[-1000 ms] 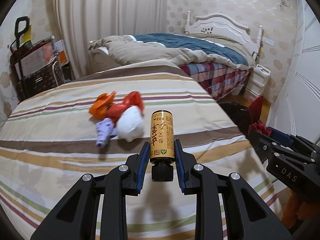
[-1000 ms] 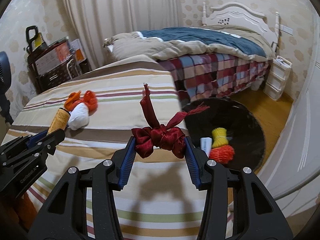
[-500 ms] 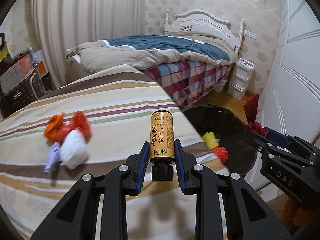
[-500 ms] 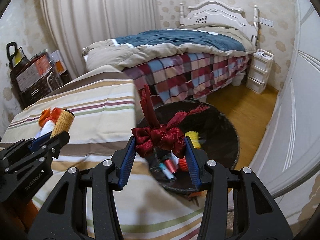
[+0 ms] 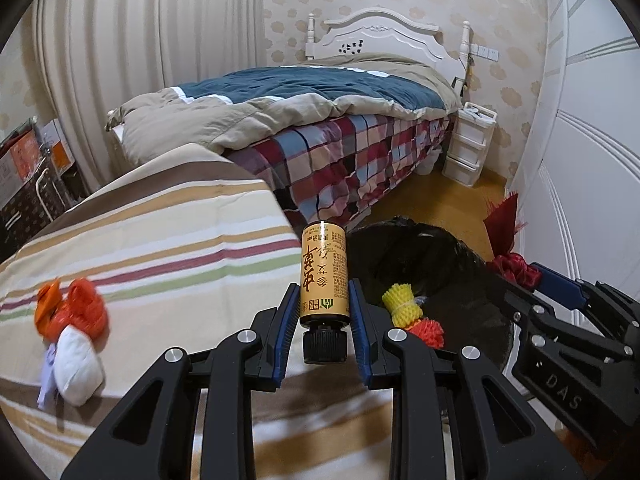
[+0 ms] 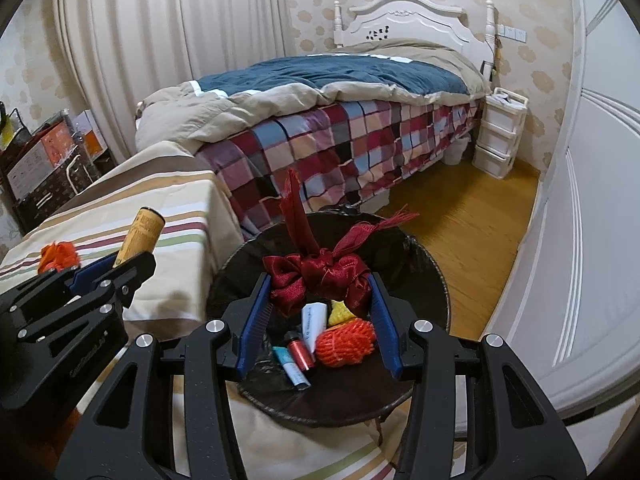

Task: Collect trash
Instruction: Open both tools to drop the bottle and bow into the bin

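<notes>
The left gripper (image 5: 323, 322) is gripping one bottle (image 5: 323, 276) beside the bin (image 6: 432, 280); the right gripper (image 6: 318, 304) is clasping one bow (image 6: 320, 276) above it.

Both hand-held grippers (image 5: 323, 316) (image 6: 320, 304) clamped, loaded.

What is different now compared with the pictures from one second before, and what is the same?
Both grippers swung away from the striped bed toward the black bin. The right gripper with the red ribbon bow is now over the bin opening; the left gripper with the brown bottle is nearing its rim. Nothing was taken or let go. The orange and white trash stays on the striped bed.
</notes>
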{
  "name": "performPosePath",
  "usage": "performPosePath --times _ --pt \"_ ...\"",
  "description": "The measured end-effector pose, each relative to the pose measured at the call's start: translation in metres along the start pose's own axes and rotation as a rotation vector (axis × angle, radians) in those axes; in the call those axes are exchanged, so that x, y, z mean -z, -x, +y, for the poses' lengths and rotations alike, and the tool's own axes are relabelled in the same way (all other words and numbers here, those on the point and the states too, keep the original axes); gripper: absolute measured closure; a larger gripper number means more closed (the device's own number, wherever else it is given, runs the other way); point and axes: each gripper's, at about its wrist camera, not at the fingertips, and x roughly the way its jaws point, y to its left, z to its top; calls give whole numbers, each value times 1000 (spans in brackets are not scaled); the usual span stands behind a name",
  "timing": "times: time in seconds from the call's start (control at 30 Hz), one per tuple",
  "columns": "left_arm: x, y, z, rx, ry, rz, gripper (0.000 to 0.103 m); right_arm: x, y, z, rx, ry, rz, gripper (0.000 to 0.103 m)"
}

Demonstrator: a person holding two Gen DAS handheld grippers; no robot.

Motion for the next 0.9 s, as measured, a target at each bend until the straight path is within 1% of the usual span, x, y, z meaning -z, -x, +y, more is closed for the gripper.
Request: performPosePath --times 0.33,0.57,0.6,0.63,0.67,0.7,0.73,0.77,0.8,0.83,0.9 --pt "-8 -35 -15 -8 -18 52 76 -5 -29 -19 25 -31 33 56" --pt "-14 -46 -22 -10 -29 69 76 -7 -39 -27 39 -41 47 55" --pt "-14 -47 -22 -10 -31 69 75 -8 -40 -28 40 -42 46 54" --pt "-15 -47 -22 -11 -30 70 75 -8 -40 -29 46 -42 42 48" --pt "-14 -47 -22 -11 -29 71 74 -6 -39 -30 51 -42 39 47" --pt "-14 -47 -22 -13 -26 70 65 -6 -39 -31 56 -43 36 47" --pt "-14 -46 -21 -17 -21 67 54 -6 -38 -32 64 -45 34 46" --pt "-15 -45 -20 -19 -14 62 49 -5 -37 -34 71 -51 34 46" --pt "-14 -44 -19 -18 -8 56 41 -5 -37 -35 75 -56 35 46" --pt "-15 -42 -18 -19 -2 48 35 -4 -35 -37 83 -67 31 45" --pt "-15 -39 -16 -22 4 36 30 -3 -33 -40 92 -76 28 43"
